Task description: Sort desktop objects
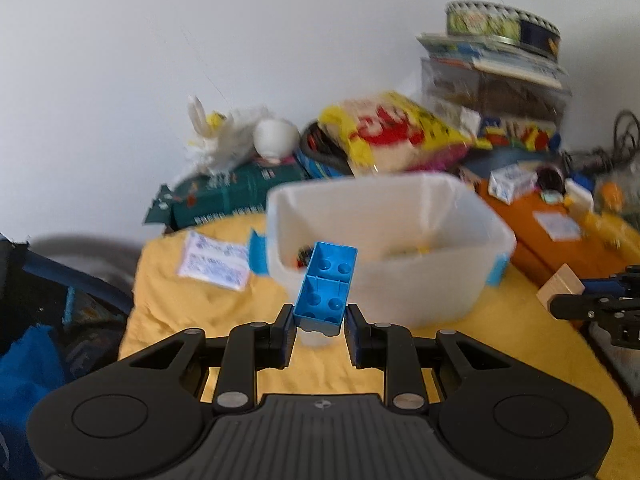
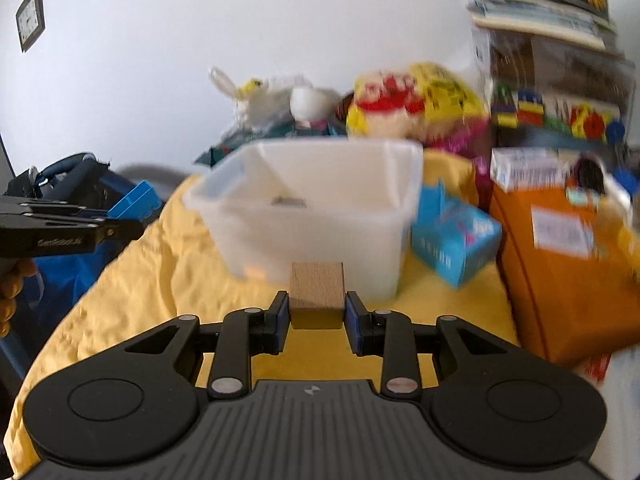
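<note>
Translucent plastic bin [image 1: 400,264] sits ahead on wrinkled yellow cloth [image 1: 192,304], between my claws and back clutter: yellow snack bag [image 1: 392,132], orange box [image 2: 560,280], light-blue carton [image 2: 452,240]. Two claws, one piece each. My left claw [image 1: 318,330] clamps hollow blue plastic brick [image 1: 326,288], underside up, before bin's near wall. My right claw [image 2: 317,320] pinches smooth wooden block [image 2: 317,290], below bin front.
</note>
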A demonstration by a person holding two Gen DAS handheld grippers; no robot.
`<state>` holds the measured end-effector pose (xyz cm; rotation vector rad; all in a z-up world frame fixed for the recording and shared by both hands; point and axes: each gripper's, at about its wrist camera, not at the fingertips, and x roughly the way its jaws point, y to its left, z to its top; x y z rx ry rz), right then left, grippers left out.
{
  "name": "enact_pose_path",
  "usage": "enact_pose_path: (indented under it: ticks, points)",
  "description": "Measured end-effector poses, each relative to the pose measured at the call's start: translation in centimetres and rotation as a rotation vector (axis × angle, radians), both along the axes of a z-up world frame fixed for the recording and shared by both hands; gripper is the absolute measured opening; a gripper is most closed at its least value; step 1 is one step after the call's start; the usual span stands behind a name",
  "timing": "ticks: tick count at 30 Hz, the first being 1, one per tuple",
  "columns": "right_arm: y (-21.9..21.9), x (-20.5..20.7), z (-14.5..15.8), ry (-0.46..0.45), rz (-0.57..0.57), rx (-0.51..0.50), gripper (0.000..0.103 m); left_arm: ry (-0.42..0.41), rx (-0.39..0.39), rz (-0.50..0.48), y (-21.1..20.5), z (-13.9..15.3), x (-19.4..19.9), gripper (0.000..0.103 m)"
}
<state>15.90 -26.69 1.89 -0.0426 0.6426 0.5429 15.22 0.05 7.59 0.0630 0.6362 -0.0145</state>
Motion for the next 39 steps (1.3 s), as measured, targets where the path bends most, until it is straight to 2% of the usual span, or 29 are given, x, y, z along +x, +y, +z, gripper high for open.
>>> enact_pose_path:
  ticks: [6,9,16,17,18,19,20,21,22,26,28,33,39]
  points:
    - [2.1,3.8,4.3,-0.074,0.003,-0.039,0.032,-0.062,0.018,0.007,0.2,4.0,3.2,0.029]
    - [2.9,6.2,5.9,-0.104,0.01,-0.054,0.032,-0.063,-0.002,0.024,0.2,5.4,5.6,0.029]
    - [4.1,11.5,7.2,-0.093,-0.008,-0.062,0.032,-0.05,0.002,0.058,-1.2,6.2,10.9,0.03]
    - [4.2,12.3,7.1,-0.077,-0.014,-0.062,0.032,-0.051,-0.004,0.062,-1.4,6.1,11.6,0.035]
    - [4.3,13.2,6.9,-0.056,-0.016,-0.062,0.033,-0.047,-0.012,0.064,-1.7,6.1,12.3,0.058]
    - [4.5,13.9,6.7,-0.043,-0.019,-0.069,0.041,-0.042,-0.003,0.082,-1.9,6.0,12.9,0.072]
    - [4.8,14.6,6.4,-0.036,-0.026,-0.083,0.05,-0.043,0.012,0.112,-2.1,5.7,13.4,0.092]
    - [4.9,14.9,6.3,-0.036,-0.031,-0.095,0.072,-0.036,0.024,0.137,-2.2,5.5,13.8,0.094]
    - [4.9,15.3,6.2,-0.036,-0.038,-0.101,0.079,-0.029,0.023,0.146,-2.1,5.4,14.0,0.094]
    - [5.0,15.8,5.8,-0.015,-0.027,-0.111,0.081,0.022,0.025,0.147,-2.1,4.5,14.9,0.094]
    - [4.9,15.9,5.8,-0.014,-0.022,-0.12,0.089,0.028,0.027,0.137,-2.2,4.2,14.9,0.094]
    - [4.8,16.3,5.7,0.015,-0.006,-0.126,0.101,0.055,0.012,0.152,-2.2,4.0,15.4,0.094]
    - [5.0,17.1,6.1,0.069,-0.002,-0.15,0.103,0.123,0.041,0.151,-2.7,4.3,16.4,0.094]
